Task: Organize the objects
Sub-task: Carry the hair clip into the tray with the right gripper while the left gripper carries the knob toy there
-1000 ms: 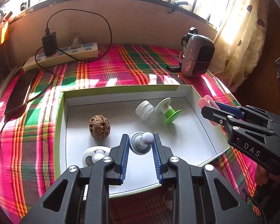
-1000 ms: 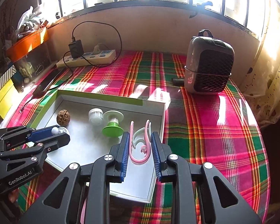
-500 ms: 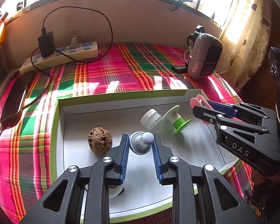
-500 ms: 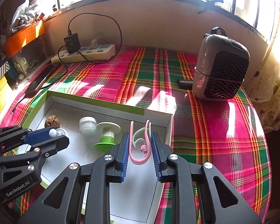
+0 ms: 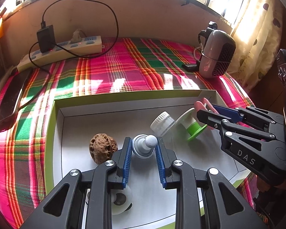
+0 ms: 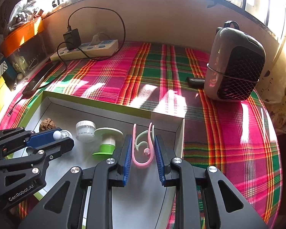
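one grey knob with a white ball tip (image 5: 145, 146) is gripped between the blue pads of the left claw (image 5: 144, 158) above the white tray (image 5: 97, 129). one pink clip (image 6: 143, 148) is clamped in the right claw (image 6: 143, 153) over the tray's right end. in the tray are counted one walnut (image 5: 103, 147), one white jar (image 5: 163, 123), one green-and-white spool (image 5: 190, 127) and one white disc (image 5: 121, 200). "das" is read on the right claw, "genrobot.ai" on the left. one heater (image 6: 236, 66) and one power strip (image 6: 85, 50) are seen on the plaid tabletop (image 6: 228, 133).
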Motion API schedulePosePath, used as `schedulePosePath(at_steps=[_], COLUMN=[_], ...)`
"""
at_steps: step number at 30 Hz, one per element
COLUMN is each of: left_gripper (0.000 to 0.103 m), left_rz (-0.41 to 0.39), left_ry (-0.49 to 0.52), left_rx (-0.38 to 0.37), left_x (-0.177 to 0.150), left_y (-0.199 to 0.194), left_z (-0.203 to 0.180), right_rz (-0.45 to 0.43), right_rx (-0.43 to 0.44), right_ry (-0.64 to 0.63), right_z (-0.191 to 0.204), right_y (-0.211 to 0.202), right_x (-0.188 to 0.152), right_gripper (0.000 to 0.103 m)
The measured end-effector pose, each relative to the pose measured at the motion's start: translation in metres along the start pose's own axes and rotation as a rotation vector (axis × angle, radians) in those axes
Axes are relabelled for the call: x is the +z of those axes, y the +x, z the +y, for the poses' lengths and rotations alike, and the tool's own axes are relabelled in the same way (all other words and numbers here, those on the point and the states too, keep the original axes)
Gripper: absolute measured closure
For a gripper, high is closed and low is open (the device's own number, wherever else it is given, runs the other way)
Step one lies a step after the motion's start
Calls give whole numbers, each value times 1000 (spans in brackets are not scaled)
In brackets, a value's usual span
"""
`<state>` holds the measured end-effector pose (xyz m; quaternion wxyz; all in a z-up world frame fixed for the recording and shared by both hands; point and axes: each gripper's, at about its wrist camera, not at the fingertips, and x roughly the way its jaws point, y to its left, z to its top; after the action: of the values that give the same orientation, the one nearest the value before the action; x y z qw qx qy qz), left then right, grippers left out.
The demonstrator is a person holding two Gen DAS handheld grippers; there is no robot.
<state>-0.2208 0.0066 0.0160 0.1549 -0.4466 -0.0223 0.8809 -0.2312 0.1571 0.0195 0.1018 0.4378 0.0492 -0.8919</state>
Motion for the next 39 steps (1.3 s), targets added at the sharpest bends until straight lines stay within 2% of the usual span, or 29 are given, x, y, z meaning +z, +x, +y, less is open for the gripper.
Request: schedulePosePath(at_steps=[31,39], left_gripper=[80,76], left_rz=[0,-1], left_ry=[-2,-3], left_rx=[-1,-3], left_x=[0,0], left_y=[1,0], left_z=[-1,-1], right_rz=[20,17], right_rx=[5,5], right_ry=[-12,-7], right_z=[5,5], right_y=[12,11], right_x=[0,0], right_gripper=[78,78])
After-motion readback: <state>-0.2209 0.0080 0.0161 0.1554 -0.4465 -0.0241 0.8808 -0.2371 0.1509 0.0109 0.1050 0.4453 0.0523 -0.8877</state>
